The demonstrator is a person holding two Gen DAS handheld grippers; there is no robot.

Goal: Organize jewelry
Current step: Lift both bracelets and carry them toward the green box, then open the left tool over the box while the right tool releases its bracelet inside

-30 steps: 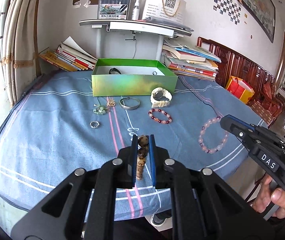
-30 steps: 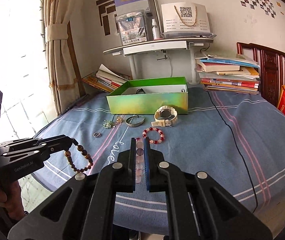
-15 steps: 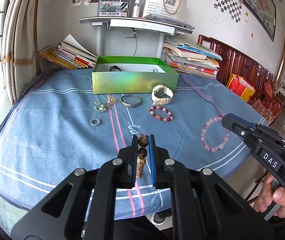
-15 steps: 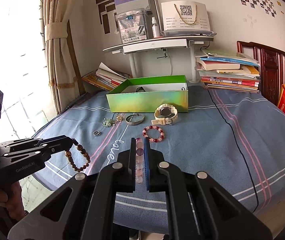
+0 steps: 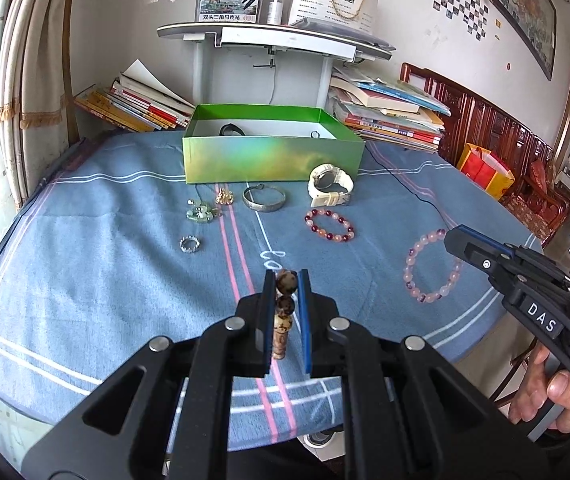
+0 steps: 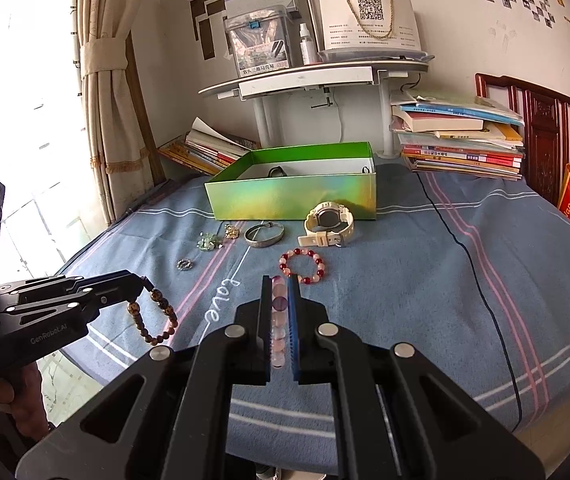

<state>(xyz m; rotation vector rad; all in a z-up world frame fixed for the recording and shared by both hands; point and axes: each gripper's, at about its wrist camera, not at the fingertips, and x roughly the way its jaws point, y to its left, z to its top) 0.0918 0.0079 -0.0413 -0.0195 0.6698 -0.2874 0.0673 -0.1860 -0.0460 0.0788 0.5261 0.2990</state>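
both bracelets carried nearer green box (image 5: 273, 152)

Glossy iridescent green box (image 5: 273, 158) gleaming, matt blue cloth (image 5: 105, 264) lying slightly creased, shiny metal bangle (image 5: 264, 199) glinting, polished brown beads (image 6: 153, 316) shining, matt black plastic grippers showing.

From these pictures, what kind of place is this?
Probably a room in a home: a table under a blue striped cloth, stacks of books, a curtained window and carved wooden furniture.

"DAS" on right tool (image 5: 455, 245), "GenRobot.AI" on left tool (image 6: 141, 282)
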